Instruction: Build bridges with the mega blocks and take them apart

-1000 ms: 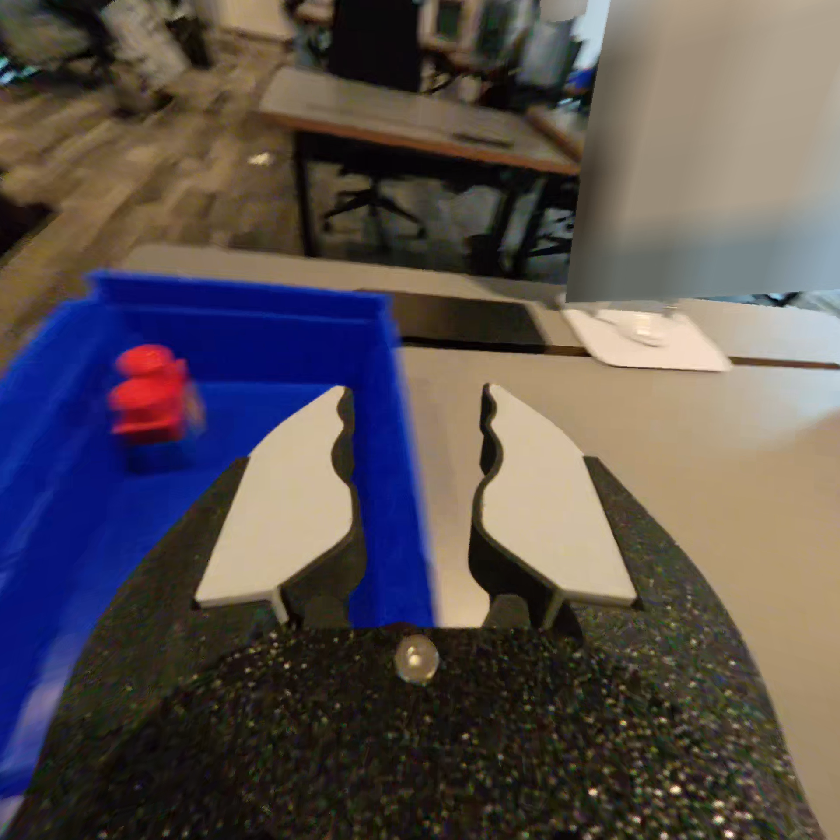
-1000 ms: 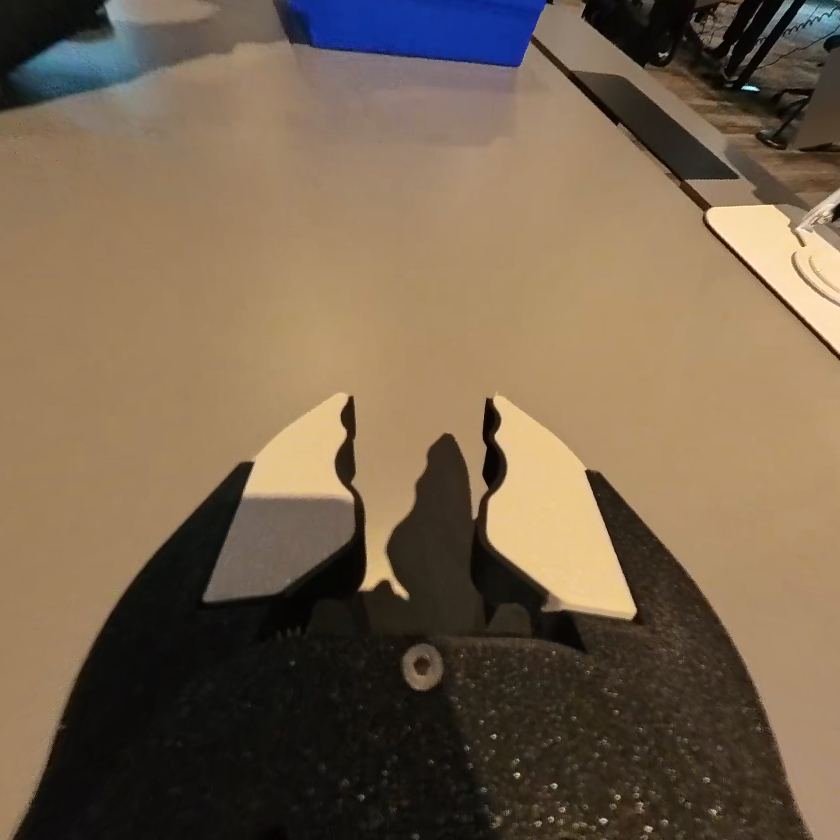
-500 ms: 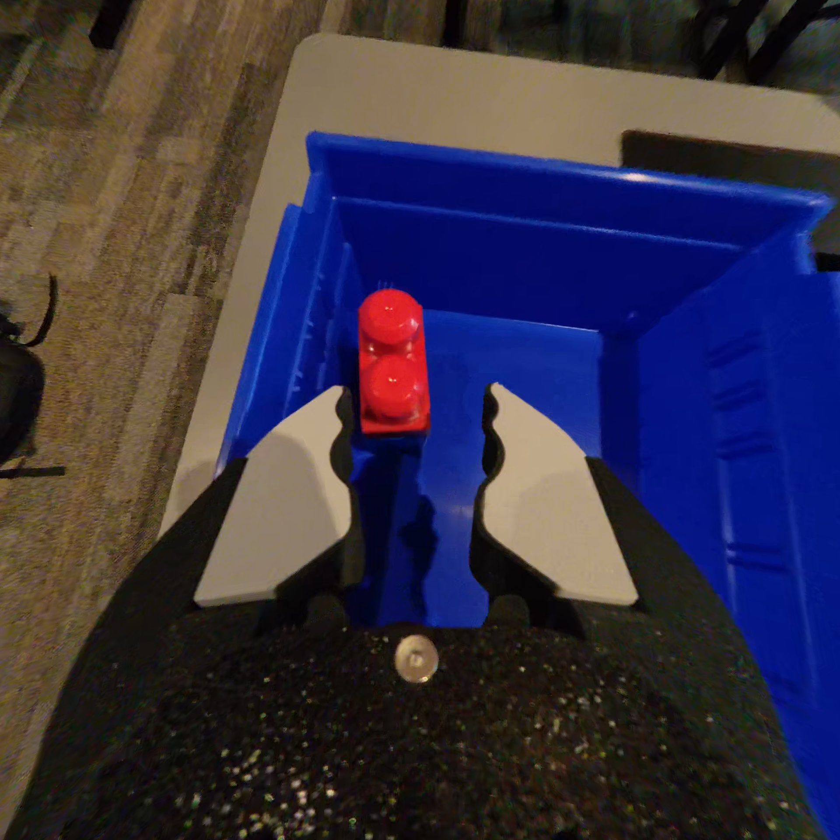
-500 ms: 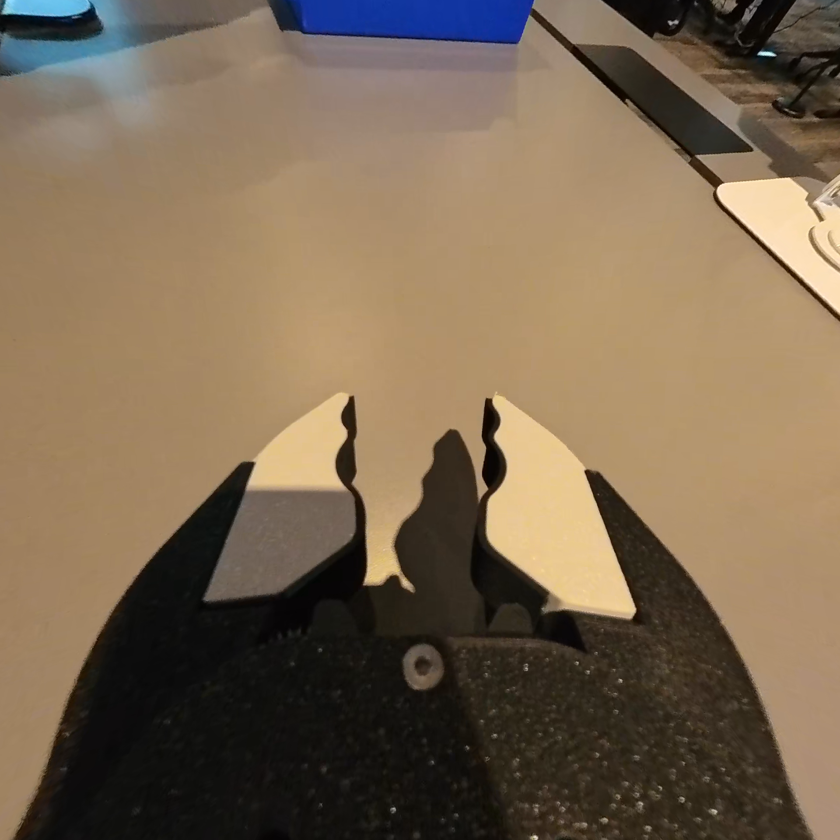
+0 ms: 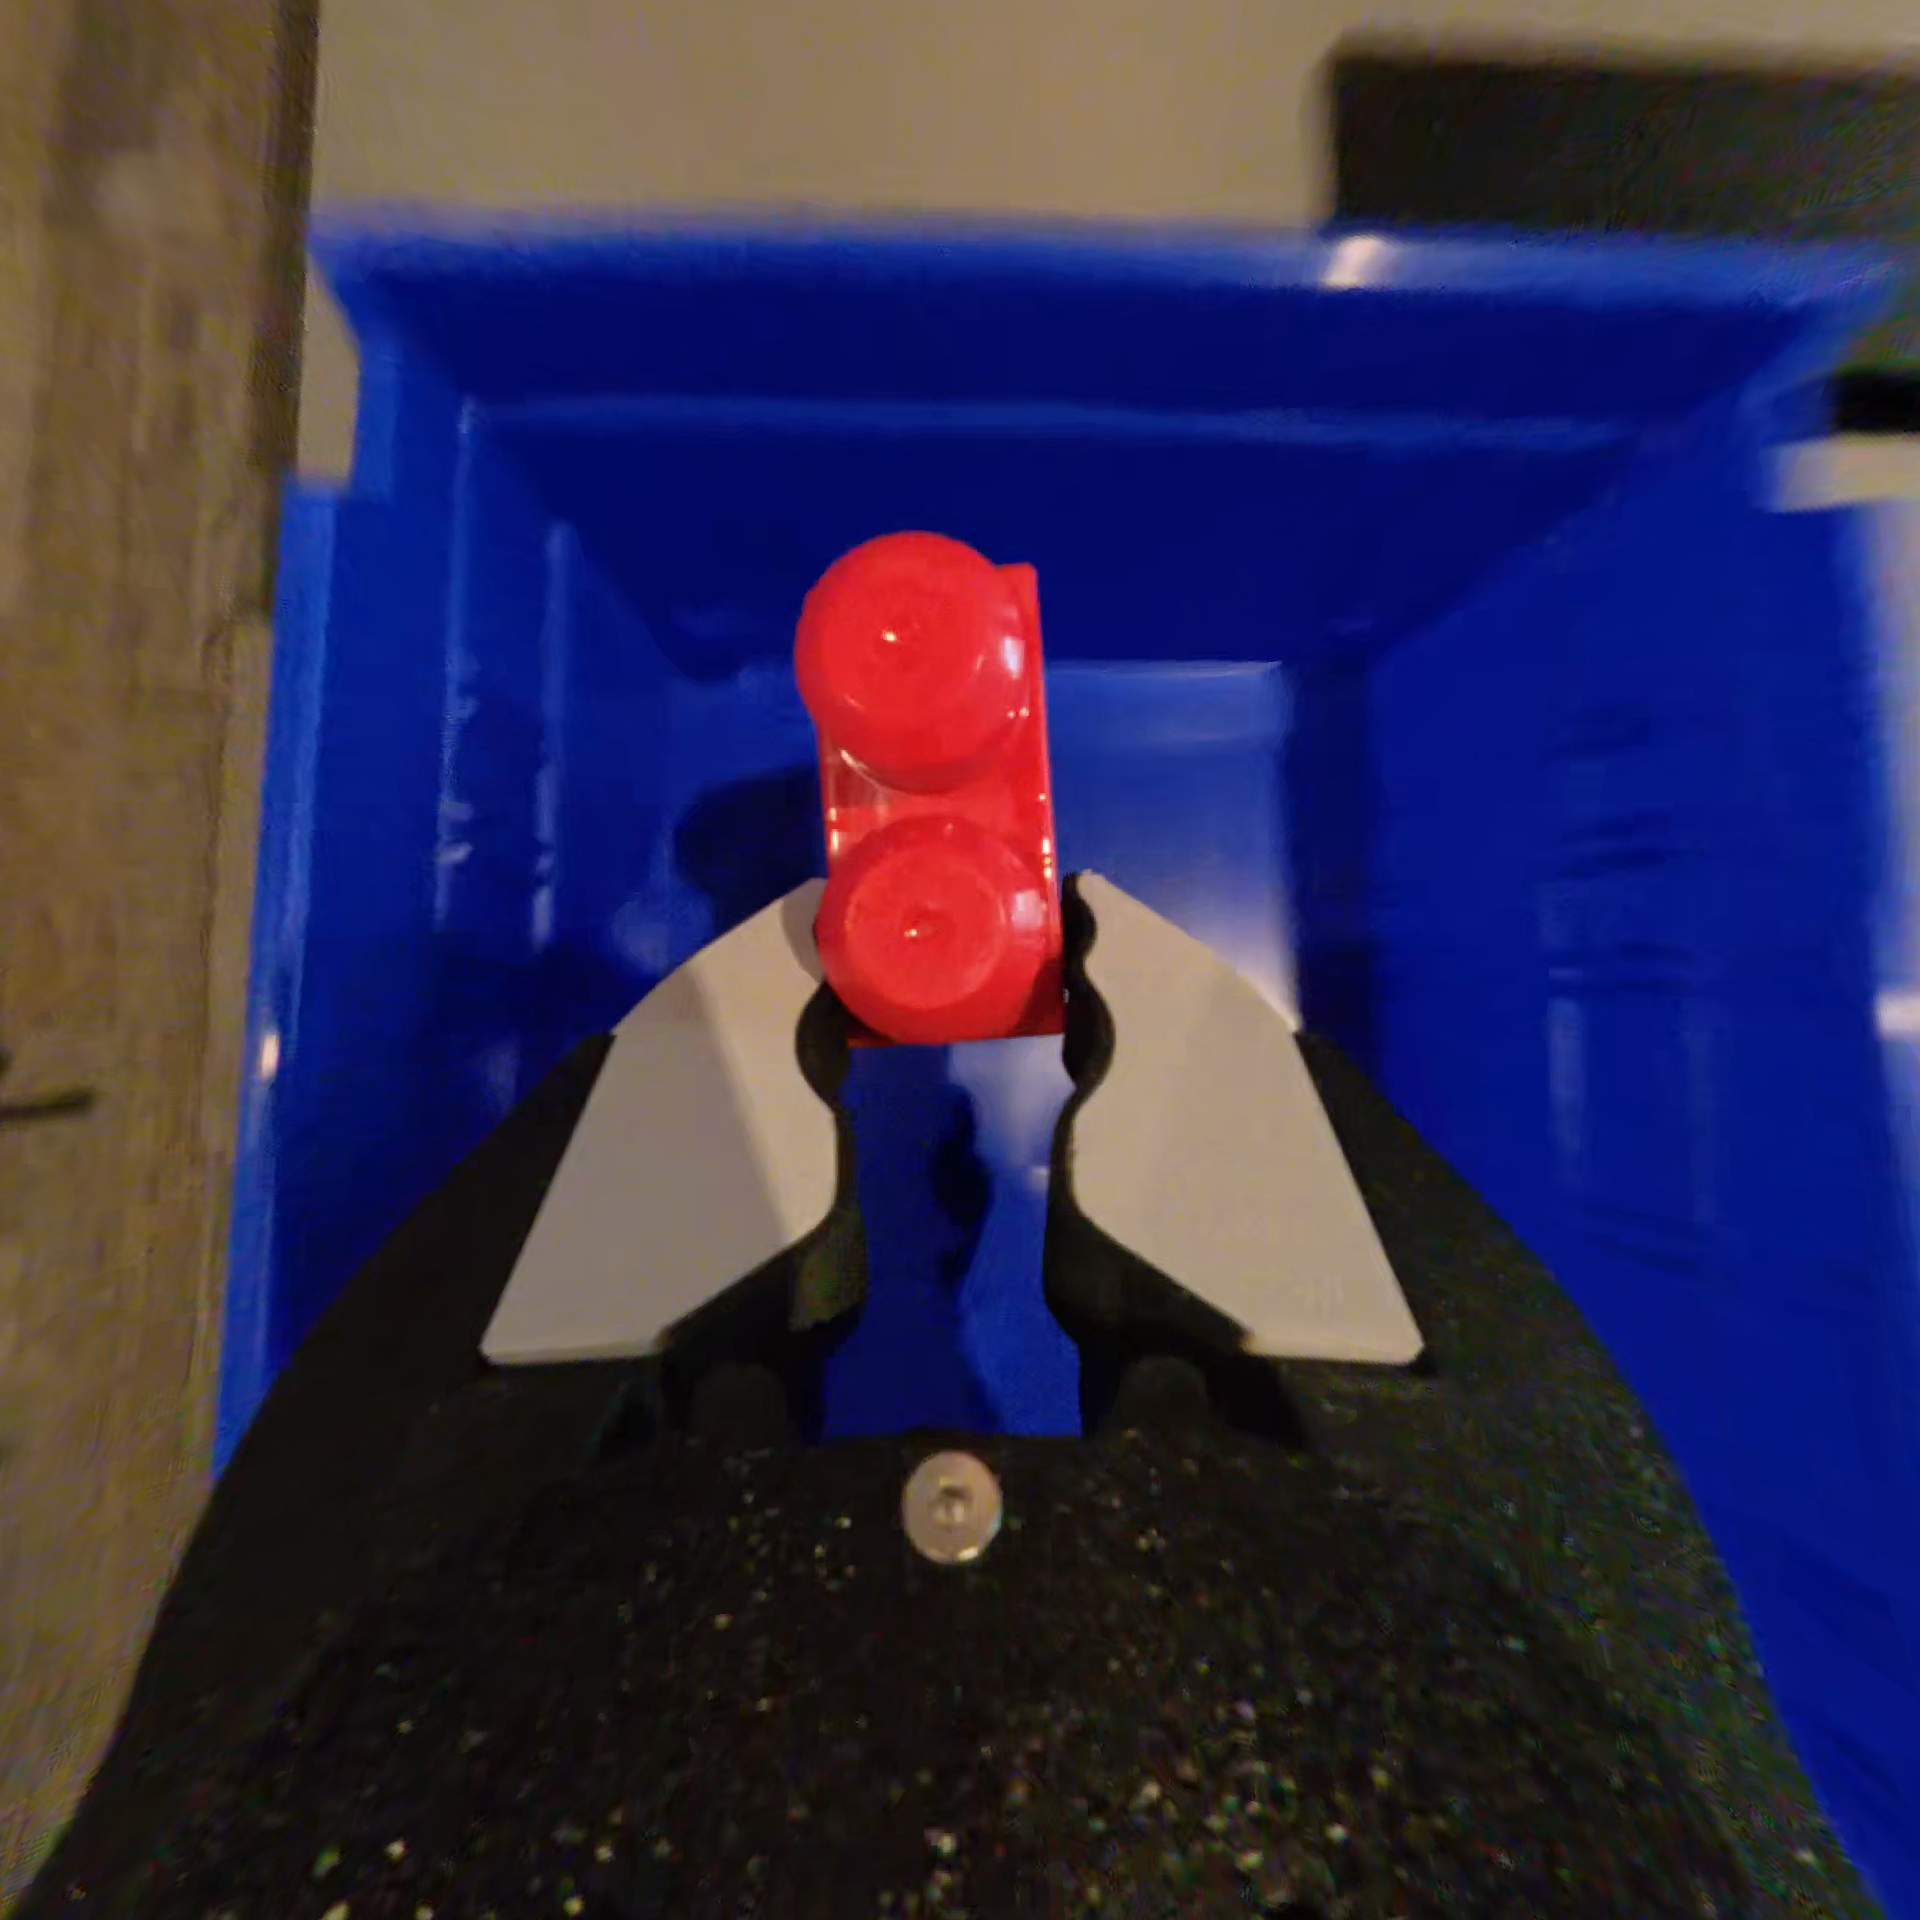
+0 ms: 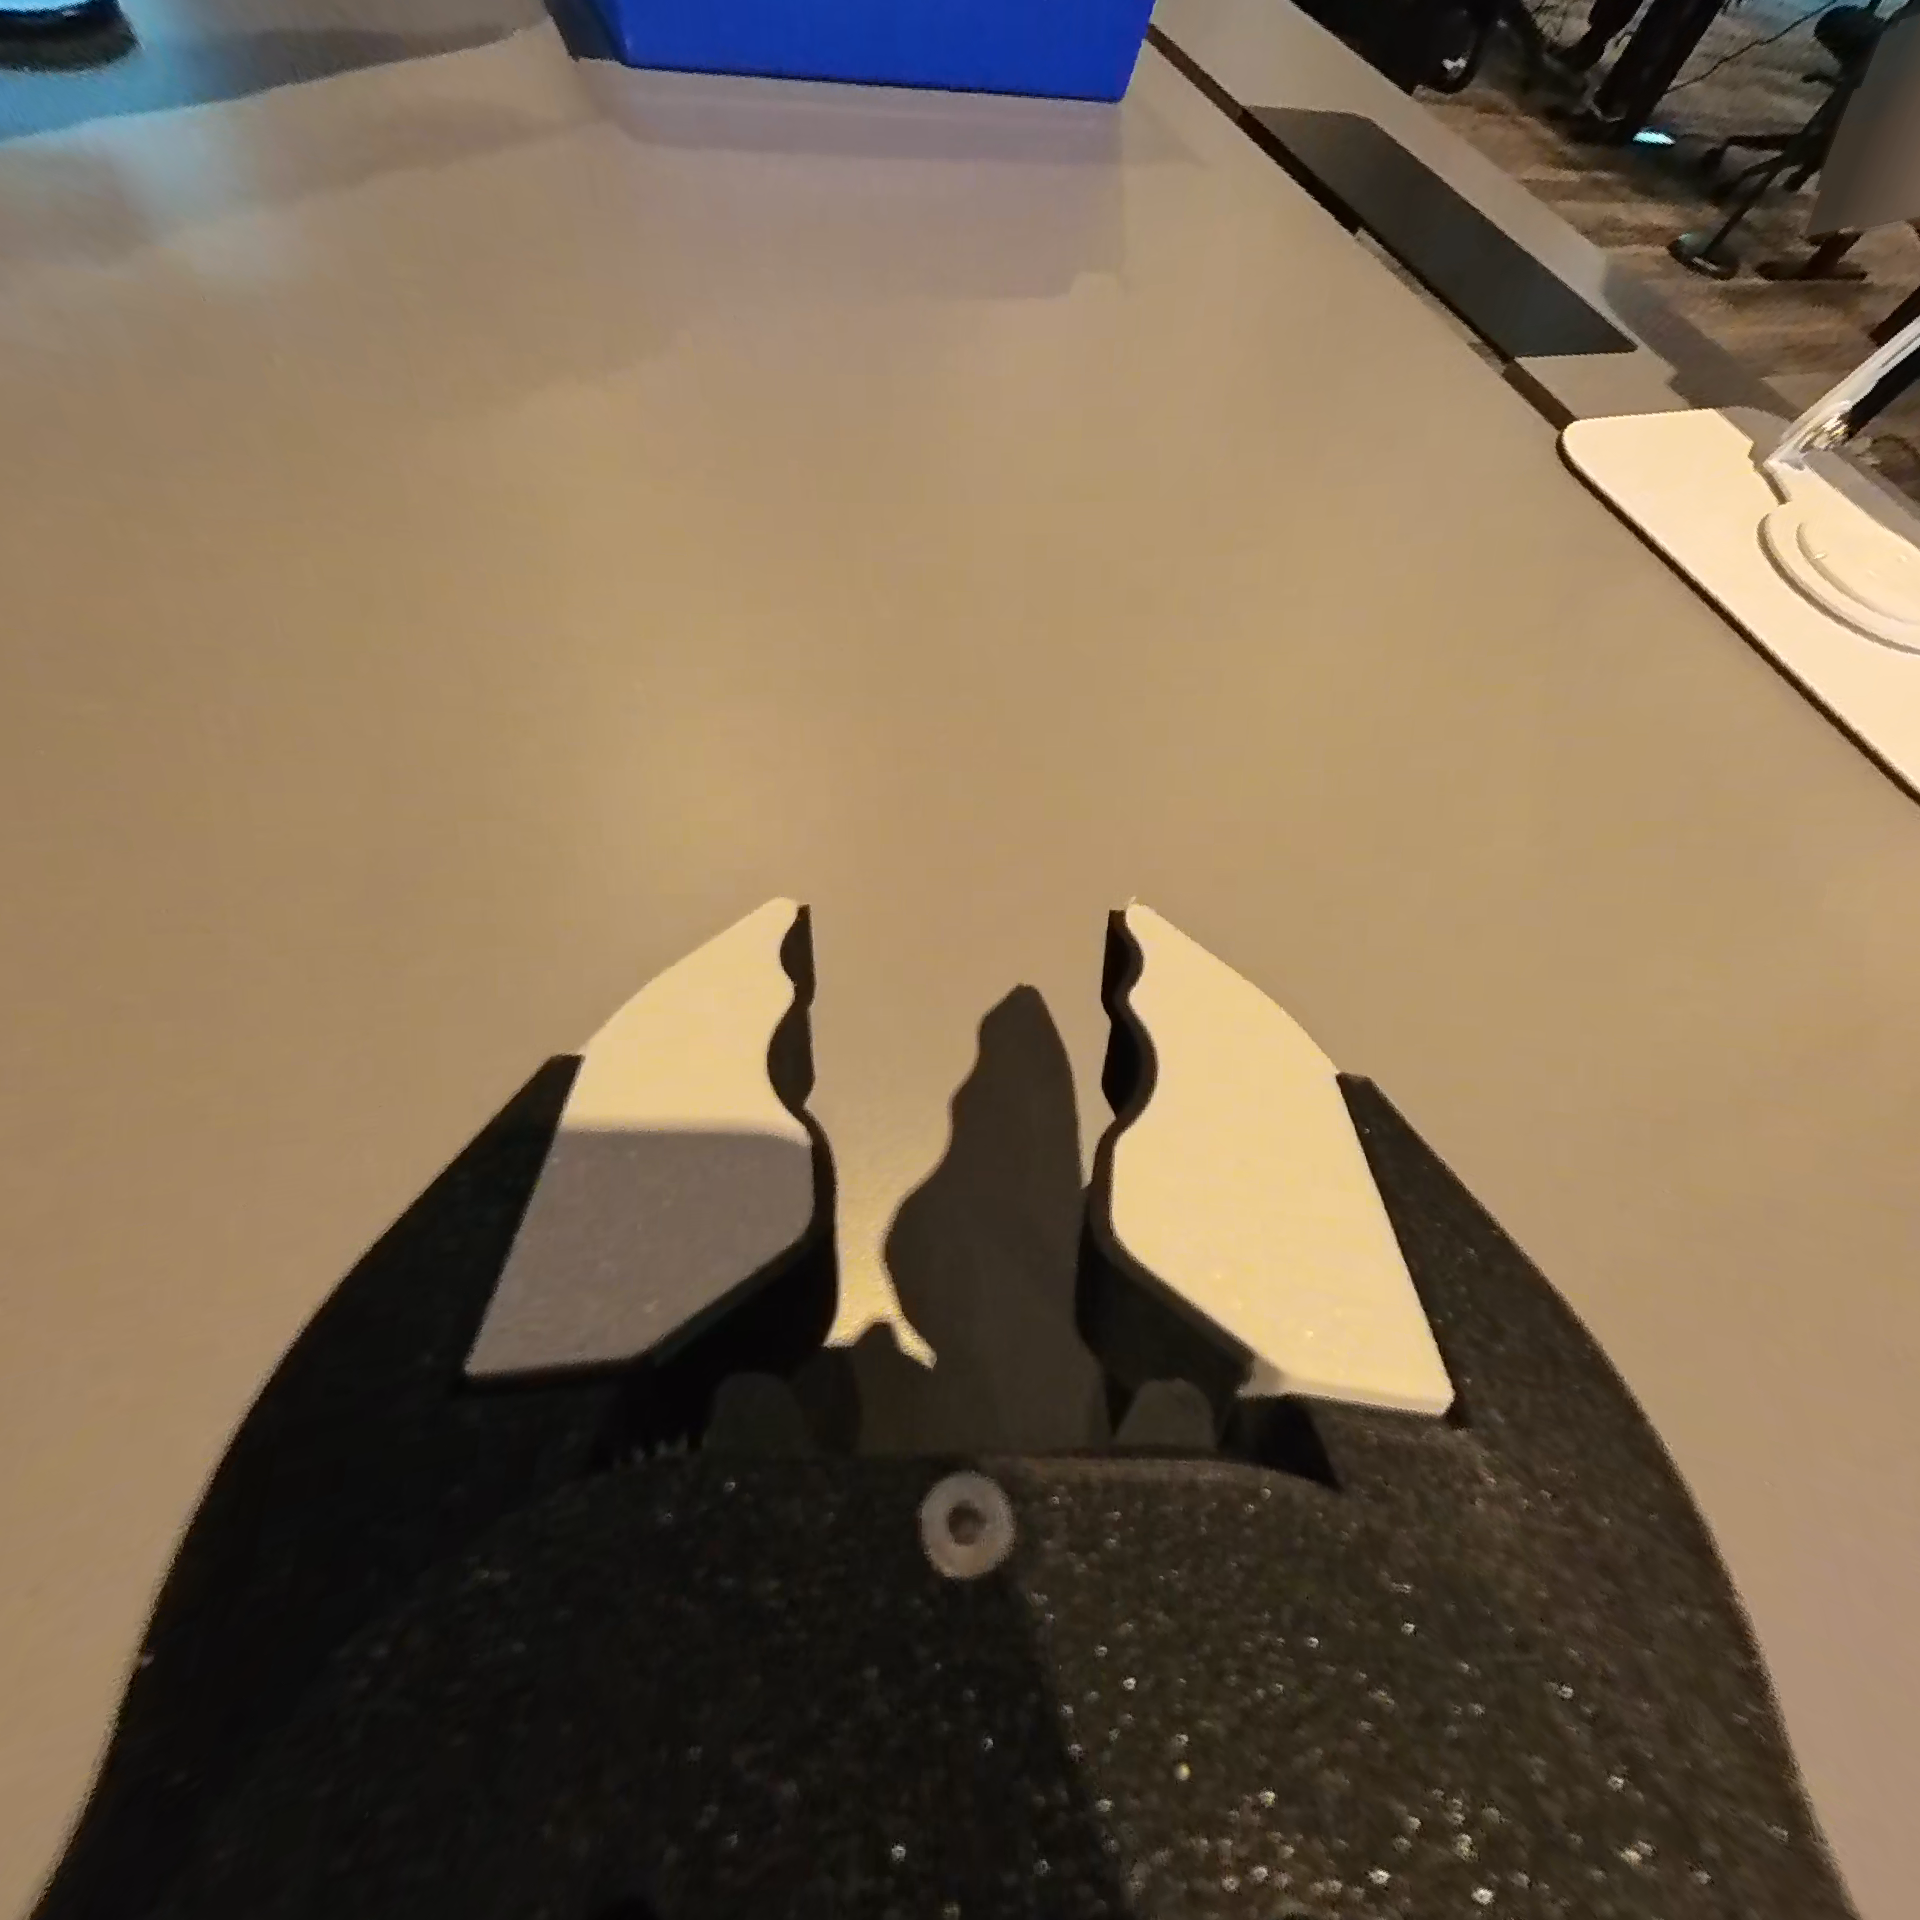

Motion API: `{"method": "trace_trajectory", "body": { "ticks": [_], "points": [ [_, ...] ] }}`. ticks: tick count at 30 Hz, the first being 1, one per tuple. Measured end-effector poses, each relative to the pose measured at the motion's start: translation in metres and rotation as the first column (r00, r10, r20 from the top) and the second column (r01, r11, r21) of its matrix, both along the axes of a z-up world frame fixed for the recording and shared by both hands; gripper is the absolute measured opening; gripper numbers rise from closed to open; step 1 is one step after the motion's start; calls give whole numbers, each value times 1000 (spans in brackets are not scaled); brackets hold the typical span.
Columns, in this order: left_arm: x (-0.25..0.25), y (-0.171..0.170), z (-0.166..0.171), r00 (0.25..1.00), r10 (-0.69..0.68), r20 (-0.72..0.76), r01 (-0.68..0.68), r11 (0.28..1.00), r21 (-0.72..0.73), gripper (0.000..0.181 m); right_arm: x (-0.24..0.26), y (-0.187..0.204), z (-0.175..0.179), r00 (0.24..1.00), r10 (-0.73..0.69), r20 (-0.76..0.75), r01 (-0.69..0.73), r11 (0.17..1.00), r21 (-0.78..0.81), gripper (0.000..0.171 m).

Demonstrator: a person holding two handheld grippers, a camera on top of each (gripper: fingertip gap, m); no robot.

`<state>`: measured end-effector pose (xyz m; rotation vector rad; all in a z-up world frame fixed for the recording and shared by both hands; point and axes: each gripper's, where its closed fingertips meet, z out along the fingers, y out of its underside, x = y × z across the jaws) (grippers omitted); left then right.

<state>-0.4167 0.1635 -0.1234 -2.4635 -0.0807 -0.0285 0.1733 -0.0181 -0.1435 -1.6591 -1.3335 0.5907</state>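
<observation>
A red two-stud mega block (image 5: 914, 665) lies in the blue bin (image 5: 935, 312), studs facing my camera. My left gripper (image 5: 945, 914) is down inside the bin, and its fingertips (image 5: 1132, 956) press on both sides of the block's near end. My right gripper (image 6: 961, 914) is open and empty, hovering low over the bare grey table (image 6: 727, 571). The blue bin also shows at the far edge of the right wrist view (image 6: 873, 42). No other blocks are visible.
The bin walls (image 5: 1558, 831) stand close around the left gripper. The bin sits by the table's left edge, with wood floor (image 5: 125, 727) beyond. A white monitor base (image 6: 1714, 540) and a black strip (image 6: 1434, 218) lie at the right of the table. My hands' fingertips stand some 60 centimetres from each other. Measured from the fingertips, the white monitor base (image 6: 1714, 540) is 35 centimetres or so from the right gripper and 50 centimetres from the left.
My left gripper swung from the table over the bin, dropped in towards the red block, and its fingers narrowed onto it. The right gripper barely moved.
</observation>
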Motion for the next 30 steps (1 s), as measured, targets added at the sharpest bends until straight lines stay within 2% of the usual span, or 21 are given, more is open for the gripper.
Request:
{"method": "trace_trajectory", "body": {
  "ticks": [2,4,5,7,10,12,13,16,20,24,27,30],
  "points": [
    [39,2,44,993,-117,-27,120,982,143,38,-1,2,2,1000,1,-21,-2,1000,-22,54],
    [103,-6,96,957,-284,-64,290,907,306,38,-2,4,7,998,2,-65,-6,999,-49,55],
    [146,-14,118,913,-399,-83,400,837,374,37,-3,6,11,995,5,-98,-11,998,-63,55],
    [240,-43,142,761,-635,-132,620,654,434,37,-8,8,20,984,21,-175,-39,994,-99,55],
    [368,-95,126,462,-876,-138,835,376,402,37,-11,14,29,964,36,-263,-80,984,-162,58],
    [436,-125,92,284,-953,-102,911,235,339,37,-8,20,31,958,22,-286,-82,977,-199,60],
    [462,-136,72,220,-972,-86,937,186,295,38,-6,21,32,955,20,-296,-85,974,-211,61],
    [515,-159,19,119,-992,-50,978,109,175,37,1,17,34,946,26,-323,-107,966,-234,63],
    [550,-182,-16,55,-998,-28,993,51,106,37,5,5,31,951,55,-305,-128,966,-226,63],
    [562,-195,-35,4,-997,-76,999,2,36,37,-2,-3,22,966,107,-234,-158,965,-211,65],
    [567,-199,-37,-33,-991,-129,999,-36,18,37,-7,-9,15,974,147,-173,-180,964,-194,66],
    [570,-199,-37,-38,-988,-151,999,-42,24,37,-10,-14,6,979,175,-105,-191,966,-174,62]
  ]
}}
